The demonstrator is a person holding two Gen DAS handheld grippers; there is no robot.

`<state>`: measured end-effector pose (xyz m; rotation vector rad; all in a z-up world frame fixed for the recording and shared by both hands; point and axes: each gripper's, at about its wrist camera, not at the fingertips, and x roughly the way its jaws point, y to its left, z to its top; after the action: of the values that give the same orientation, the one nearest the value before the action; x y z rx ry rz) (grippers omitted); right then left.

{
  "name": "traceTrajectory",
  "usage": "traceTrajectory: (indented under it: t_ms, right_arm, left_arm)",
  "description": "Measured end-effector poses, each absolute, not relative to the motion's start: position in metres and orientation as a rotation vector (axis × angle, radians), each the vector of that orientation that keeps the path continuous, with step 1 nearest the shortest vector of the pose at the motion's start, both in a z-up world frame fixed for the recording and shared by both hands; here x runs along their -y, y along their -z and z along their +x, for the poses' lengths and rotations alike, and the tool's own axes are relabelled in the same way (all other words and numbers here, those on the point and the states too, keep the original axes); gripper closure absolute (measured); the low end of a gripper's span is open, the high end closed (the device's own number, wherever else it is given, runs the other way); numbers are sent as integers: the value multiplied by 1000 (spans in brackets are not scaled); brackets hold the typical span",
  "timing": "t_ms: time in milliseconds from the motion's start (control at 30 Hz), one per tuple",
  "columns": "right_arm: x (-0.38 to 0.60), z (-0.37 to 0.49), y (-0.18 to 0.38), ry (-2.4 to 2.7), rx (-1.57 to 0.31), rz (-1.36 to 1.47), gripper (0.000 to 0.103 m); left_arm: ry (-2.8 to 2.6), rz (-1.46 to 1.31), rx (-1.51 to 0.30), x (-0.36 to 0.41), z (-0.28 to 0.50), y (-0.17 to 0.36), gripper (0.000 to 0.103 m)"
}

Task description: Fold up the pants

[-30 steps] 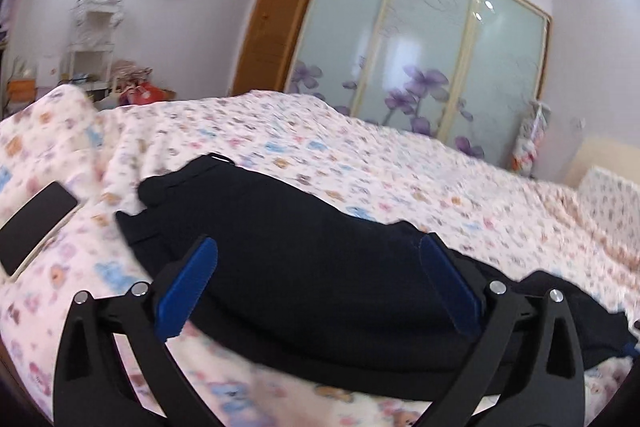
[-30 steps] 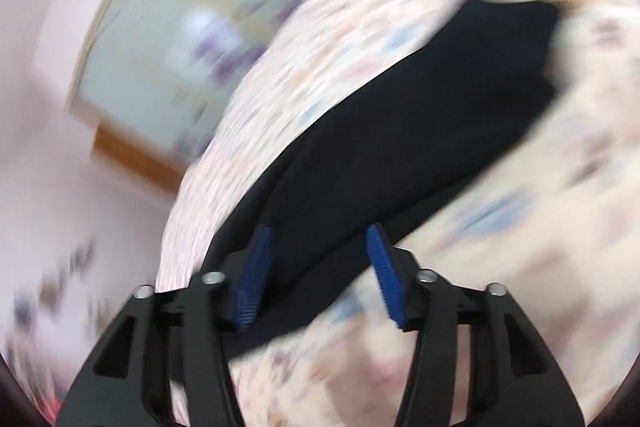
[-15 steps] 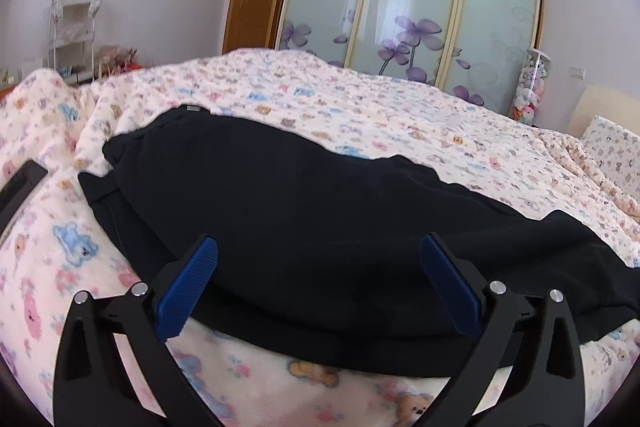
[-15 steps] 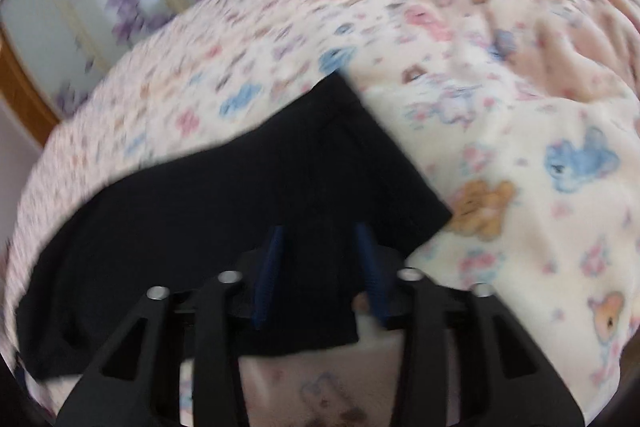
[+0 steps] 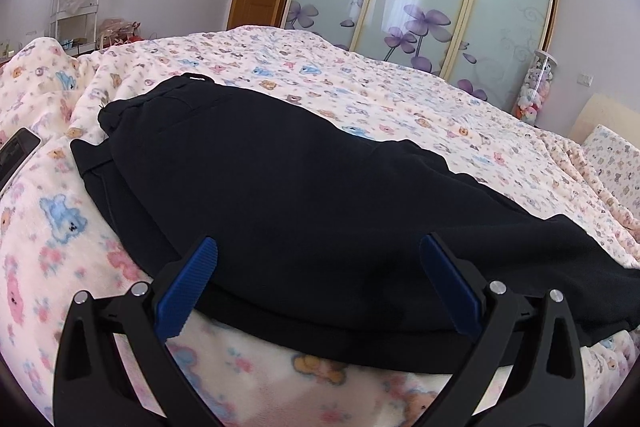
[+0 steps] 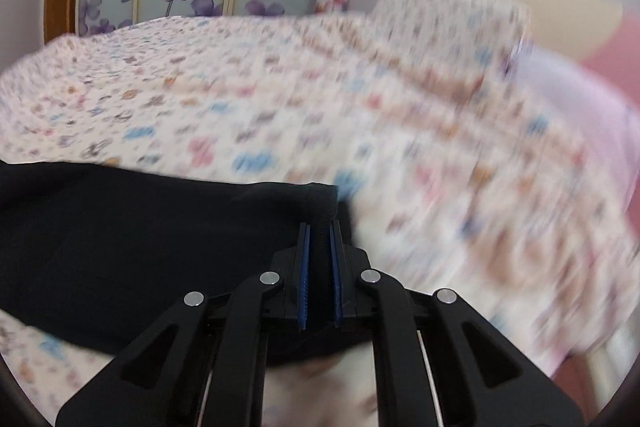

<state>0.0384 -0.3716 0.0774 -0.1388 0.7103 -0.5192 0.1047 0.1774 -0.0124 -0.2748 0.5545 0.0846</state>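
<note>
Here left gripper [image 5: 318, 253] fingers wide over pants [image 5: 280, 195]; only right view shows right gripper [image 6: 319, 227] pinching hem

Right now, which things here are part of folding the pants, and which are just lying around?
Part of the job:
- black pants
- right gripper, shut on the pants' hem
- left gripper, open over the pants

Lying about:
- phone on the blanket
- white shelf rack

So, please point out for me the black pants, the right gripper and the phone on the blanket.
black pants [image 5: 280, 187], left wrist view, on the middle of the cloth.
right gripper [image 6: 319, 227], right wrist view, between the tips of its jaws.
phone [image 5: 16, 151], left wrist view, on its dark screen.
</note>
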Motion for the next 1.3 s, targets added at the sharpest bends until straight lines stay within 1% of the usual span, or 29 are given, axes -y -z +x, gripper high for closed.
traceTrajectory:
  t_ms: [67,167,233,300,333,367,400,433,533,600,667,700,767,800,867,1000,1067,1100,1133,1200,1300]
  right_arm:
    - [376,48,-70,555,-737,-207,94]
    - [403,55,-21,572,-903,-126,93]
    - [402,54,-1,576,-957,-140,91]
    - [395,55,-5,605,-953,-189,82]
    - [395,54,-9,609,-956,-183,69]
    - [397,52,-15,612,-952,-164,48]
    - [400,46,-25,630,-931,-130,40]
    - [401,38,-36,649,-893,-90,36]
    - [393,13,-65,582,-776,87,37]
    - [382,-1,-72,361,-726,330,38]
    - [368,-6,-63,109,-702,608,40]
    - [365,-5,-57,36,-702,699,41]
    - [357,-3,-37,-54,-716,870,49]
    - [354,1,-26,-79,-732,928,50]
    - [348,8,-18,-80,-747,912,50]
    - [330,16,-26,-121,-649,816,49]
    - [323,21,-14,-51,-721,780,47]
    - [326,30,6,-10,-833,767,49]
    - [328,30,17,-8,-854,774,55]
    - [333,24,19,-26,-811,814,57]
    - [344,10,12,-51,-763,886,55]
  left_arm:
    - [-83,-278,-557,-177,105,13,2]
    - [-86,-289,-558,-178,103,14,2]
    - [-88,-307,-557,-181,103,15,2]
    - [-81,-328,-552,-185,103,16,2]
    - [-77,-335,-548,-186,102,16,2]
    - [-73,-345,-543,-187,101,17,2]
    - [-68,-355,-538,-189,100,17,2]
    - [-60,-368,-532,-191,99,18,2]
    - [-49,-391,-521,-195,97,19,2]
    - [-45,-398,-520,-196,97,20,2]
    - [-46,-399,-523,-195,97,20,2]
    - [-46,-399,-522,-195,97,21,2]
    - [-41,-405,-520,-196,97,21,2]
    - [-39,-410,-519,-196,97,21,2]
    - [-32,-422,-518,-197,96,23,2]
    - [-29,-431,-522,-199,97,25,2]
    - [-28,-432,-527,-199,98,26,2]
    - [-27,-433,-526,-198,97,26,2]
    - [-24,-437,-523,-199,96,27,2]
    - [-13,-453,-512,-201,94,27,2]
    - [13,-516,-481,-210,85,25,2]
